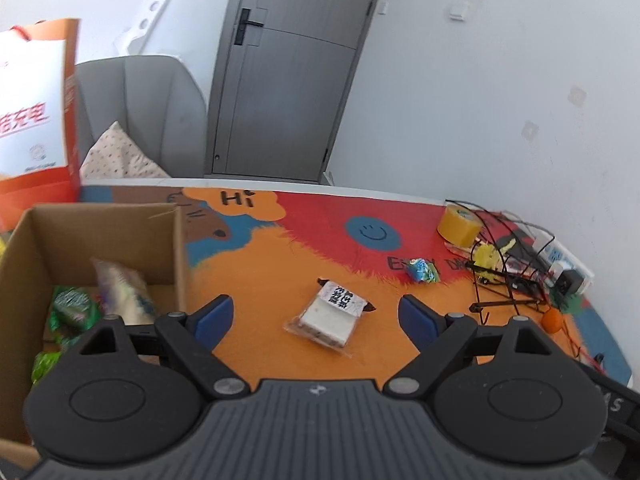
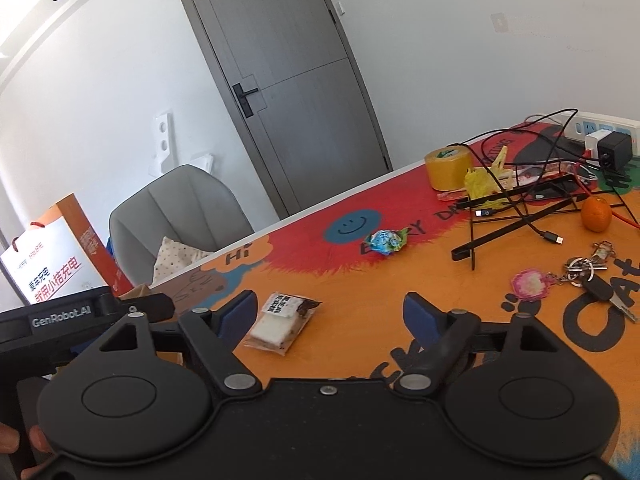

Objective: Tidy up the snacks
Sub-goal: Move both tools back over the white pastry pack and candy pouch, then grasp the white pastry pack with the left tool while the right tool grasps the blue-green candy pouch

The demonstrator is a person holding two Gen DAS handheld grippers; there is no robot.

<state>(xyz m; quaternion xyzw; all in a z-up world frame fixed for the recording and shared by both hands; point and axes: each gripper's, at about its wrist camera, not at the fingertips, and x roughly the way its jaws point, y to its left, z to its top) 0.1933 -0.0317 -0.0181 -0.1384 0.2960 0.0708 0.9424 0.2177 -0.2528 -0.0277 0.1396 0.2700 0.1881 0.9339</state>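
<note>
Wrapped cake snack (image 1: 329,318): lay flat on the orange mat (image 1: 256,280), just ahead of the left gripper (image 1: 316,312), between its spread, empty fingers. Right gripper (image 2: 330,312): likewise released, snack beside its left finger. Cardboard box (image 1: 100,216) left of the snack held green packets (image 1: 74,308). Blue candy (image 1: 422,270) beyond. Grey door (image 1: 288,72) behind.
</note>
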